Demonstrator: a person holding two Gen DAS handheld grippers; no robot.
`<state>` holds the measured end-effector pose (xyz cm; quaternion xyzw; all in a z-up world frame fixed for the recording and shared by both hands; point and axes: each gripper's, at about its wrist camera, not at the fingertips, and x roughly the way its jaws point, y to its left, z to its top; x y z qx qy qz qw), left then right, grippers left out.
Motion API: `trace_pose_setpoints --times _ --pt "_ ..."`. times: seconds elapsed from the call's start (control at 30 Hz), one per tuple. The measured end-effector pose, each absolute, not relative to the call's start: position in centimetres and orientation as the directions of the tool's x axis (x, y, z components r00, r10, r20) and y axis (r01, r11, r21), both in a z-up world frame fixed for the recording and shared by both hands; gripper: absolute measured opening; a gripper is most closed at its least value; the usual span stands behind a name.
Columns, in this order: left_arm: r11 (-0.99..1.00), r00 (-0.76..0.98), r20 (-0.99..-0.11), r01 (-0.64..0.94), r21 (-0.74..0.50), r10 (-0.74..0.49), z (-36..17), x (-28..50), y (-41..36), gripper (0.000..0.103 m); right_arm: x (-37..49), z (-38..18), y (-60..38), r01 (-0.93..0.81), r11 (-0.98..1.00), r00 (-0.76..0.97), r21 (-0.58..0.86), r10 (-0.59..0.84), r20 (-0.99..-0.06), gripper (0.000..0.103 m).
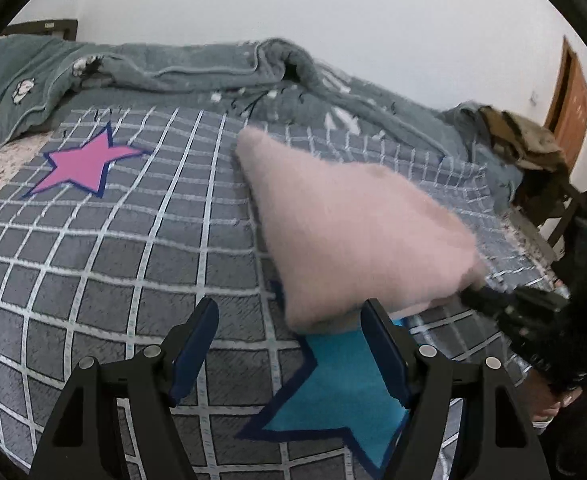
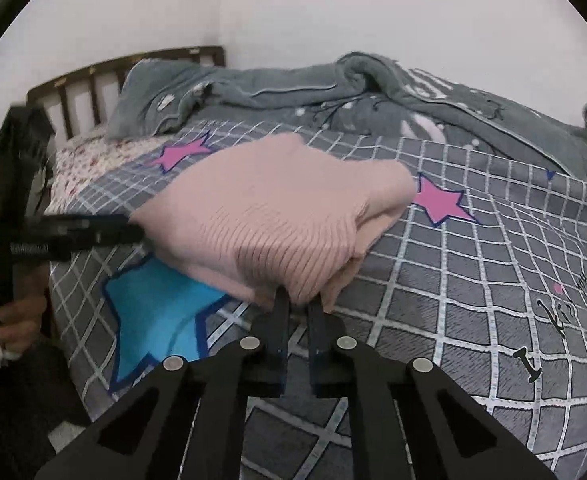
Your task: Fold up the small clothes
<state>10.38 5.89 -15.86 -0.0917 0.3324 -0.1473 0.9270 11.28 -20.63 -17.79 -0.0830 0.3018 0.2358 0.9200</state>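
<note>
A pink ribbed knit garment (image 1: 353,232) (image 2: 277,208) lies folded in a bundle on the grey checked bedsheet (image 1: 133,240) (image 2: 453,300). My right gripper (image 2: 299,300) is shut on the garment's near edge, with cloth pinched between the pads. From the left wrist view it (image 1: 469,296) grips the garment's right corner, lifted slightly off the sheet. My left gripper (image 1: 289,308) stands open over a blue star print (image 1: 341,392). The garment's near corner sits just ahead of its jaws, and the pads do not press on it. In the right wrist view the left gripper (image 2: 133,230) reaches the garment's left edge.
A rumpled grey quilt (image 1: 213,68) (image 2: 413,96) lies along the back of the bed. A wooden headboard (image 2: 93,76) stands at the far left. A chair with clothes (image 1: 525,148) and a brown door (image 1: 573,108) are to the right. Pink star prints (image 1: 81,164) (image 2: 441,200) mark the sheet.
</note>
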Motion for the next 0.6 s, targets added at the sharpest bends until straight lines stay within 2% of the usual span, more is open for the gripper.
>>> trace_pose_setpoints --times 0.03,0.1,0.17,0.37,0.6 --pt "0.936 0.743 -0.576 0.217 -0.276 -0.342 -15.6 10.3 6.0 0.072 11.2 -17.7 -20.6 -0.496 0.868 0.701 -0.011 0.393 -0.594 0.010" --pt "0.936 0.747 -0.571 0.209 -0.284 -0.340 -15.5 10.4 6.1 0.072 10.9 -17.1 -21.2 -0.510 0.860 0.702 0.014 0.425 -0.572 0.019" --pt "0.937 0.745 -0.579 0.193 -0.290 -0.332 -15.6 11.0 6.1 0.072 10.8 -16.5 -21.9 -0.516 0.855 0.702 0.057 0.460 -0.544 0.033" --pt "0.932 0.748 -0.577 0.159 -0.326 -0.329 -15.3 12.7 6.2 0.072 11.8 -14.8 -23.9 -0.455 0.874 0.739 0.172 0.478 -0.475 0.033" --pt "0.936 0.761 -0.576 0.114 -0.334 -0.298 -14.0 16.4 6.1 0.072 16.2 -13.6 -23.8 -0.340 0.910 0.763 0.236 0.414 -0.497 0.033"
